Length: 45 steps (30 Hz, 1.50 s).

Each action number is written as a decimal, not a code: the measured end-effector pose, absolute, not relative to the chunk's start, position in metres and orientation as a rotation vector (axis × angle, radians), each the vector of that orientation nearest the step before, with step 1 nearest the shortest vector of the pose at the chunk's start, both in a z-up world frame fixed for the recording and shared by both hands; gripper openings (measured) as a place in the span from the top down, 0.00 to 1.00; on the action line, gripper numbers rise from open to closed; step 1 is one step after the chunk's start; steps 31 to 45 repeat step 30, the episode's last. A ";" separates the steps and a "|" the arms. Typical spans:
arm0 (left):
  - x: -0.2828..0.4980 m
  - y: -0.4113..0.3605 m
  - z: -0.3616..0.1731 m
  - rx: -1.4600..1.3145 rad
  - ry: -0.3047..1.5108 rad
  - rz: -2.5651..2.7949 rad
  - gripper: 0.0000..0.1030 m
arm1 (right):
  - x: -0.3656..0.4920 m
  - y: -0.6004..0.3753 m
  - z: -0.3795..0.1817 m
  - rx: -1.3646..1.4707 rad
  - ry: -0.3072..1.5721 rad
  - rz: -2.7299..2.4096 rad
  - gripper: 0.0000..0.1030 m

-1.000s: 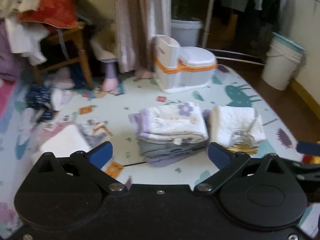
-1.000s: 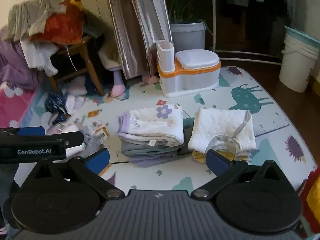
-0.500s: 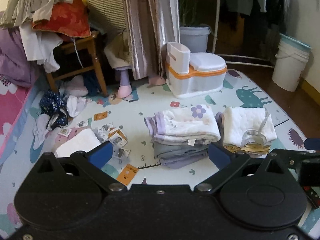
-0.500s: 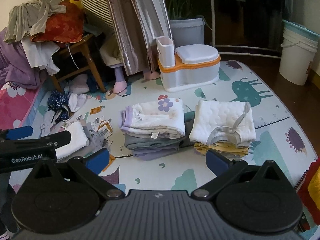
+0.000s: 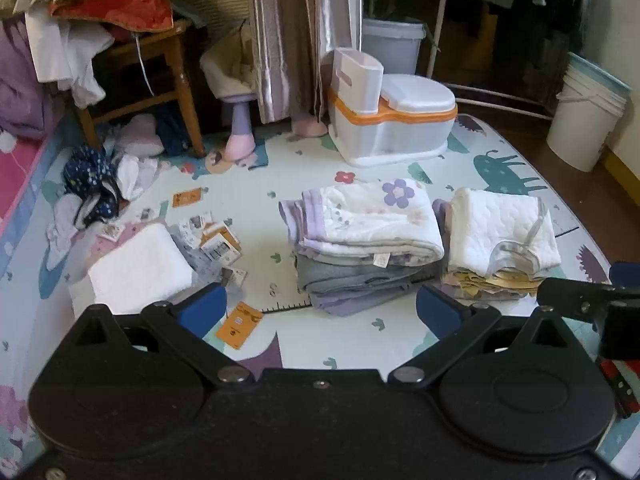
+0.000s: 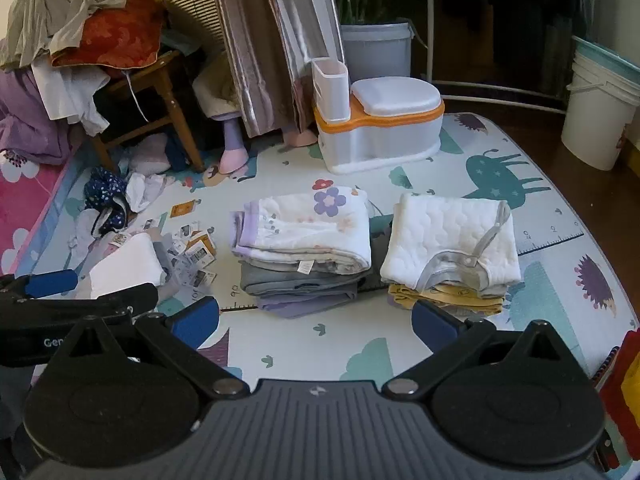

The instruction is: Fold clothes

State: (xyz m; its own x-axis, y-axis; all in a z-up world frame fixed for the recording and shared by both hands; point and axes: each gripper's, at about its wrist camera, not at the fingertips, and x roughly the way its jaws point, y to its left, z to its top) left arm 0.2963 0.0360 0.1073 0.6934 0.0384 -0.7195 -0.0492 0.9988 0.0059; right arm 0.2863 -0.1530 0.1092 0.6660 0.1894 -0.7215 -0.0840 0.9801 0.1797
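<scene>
Two stacks of folded clothes lie on the play mat. The left stack (image 5: pixel 366 244) (image 6: pixel 304 248) has a white flowered piece on top of grey and purple ones. The right stack (image 5: pixel 502 240) (image 6: pixel 450 248) has a white quilted piece on top of yellow ones. A folded white cloth (image 5: pixel 138 266) (image 6: pixel 126 268) lies at the left. My left gripper (image 5: pixel 320 310) is open and empty, held above the mat in front of the stacks. My right gripper (image 6: pixel 316 318) is open and empty too, beside it.
A white and orange potty (image 5: pixel 390 120) stands behind the stacks. A wooden chair (image 5: pixel 160 76) piled with unfolded clothes is at the back left. Loose cards (image 5: pixel 214 236) and small garments (image 5: pixel 94 192) litter the mat's left side. A white bucket (image 5: pixel 586 118) stands at the right.
Both grippers have drawn back and up from the stacks, so more of the mat and room shows. Both stayed open and empty.
</scene>
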 end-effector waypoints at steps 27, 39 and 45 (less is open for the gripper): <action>0.300 0.034 0.102 -0.007 0.784 0.041 0.01 | 0.303 -0.146 0.089 0.134 0.885 0.181 0.01; 0.299 0.034 0.104 0.001 0.760 0.037 0.01 | 0.303 -0.147 0.088 0.135 0.886 0.185 0.01; 0.299 0.034 0.104 0.001 0.760 0.037 0.01 | 0.303 -0.147 0.088 0.135 0.886 0.185 0.01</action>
